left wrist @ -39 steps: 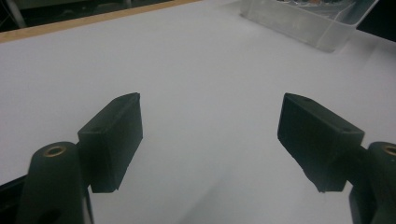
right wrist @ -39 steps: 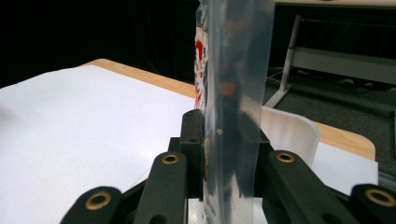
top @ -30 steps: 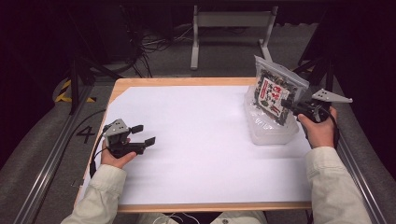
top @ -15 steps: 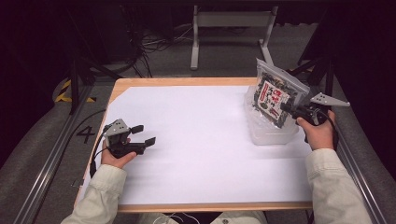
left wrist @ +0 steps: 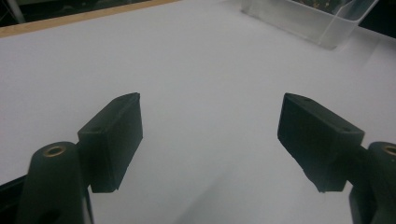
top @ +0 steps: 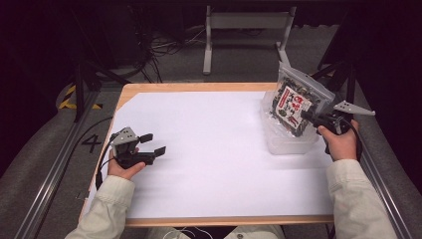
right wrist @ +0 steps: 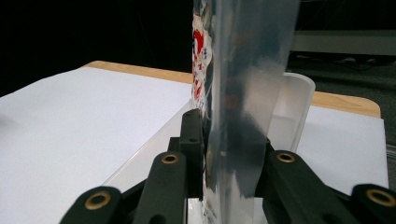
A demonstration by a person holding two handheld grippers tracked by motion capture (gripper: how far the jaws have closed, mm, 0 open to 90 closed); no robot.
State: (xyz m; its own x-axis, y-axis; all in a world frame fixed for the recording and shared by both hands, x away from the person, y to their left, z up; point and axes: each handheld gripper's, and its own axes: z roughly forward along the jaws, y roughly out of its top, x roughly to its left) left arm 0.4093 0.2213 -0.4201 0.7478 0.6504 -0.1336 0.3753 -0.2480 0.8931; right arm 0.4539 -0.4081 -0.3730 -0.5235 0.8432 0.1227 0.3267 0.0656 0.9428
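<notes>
A snack bag (top: 294, 103) with a clear top and a red, white and black label hangs tilted over a clear plastic tub (top: 290, 141) at the table's right. My right gripper (top: 309, 117) is shut on the bag's edge, the clear film (right wrist: 243, 93) pinched between its jaws. The tub's rim (right wrist: 299, 88) rises just behind the bag. At the left of the table my left gripper (top: 153, 144) rests low over the white sheet (top: 214, 149), open, with nothing between its fingers (left wrist: 116, 135).
A white sheet covers most of the wooden table, whose edge (top: 199, 87) shows at the back. The clear tub's corner (left wrist: 322, 23) appears far off in the left gripper view. A metal stand (top: 244, 25) and cables lie on the floor beyond.
The right hand has lifted the bag slightly and shifted it a little to the right over the tub. The left hand has stayed still.
</notes>
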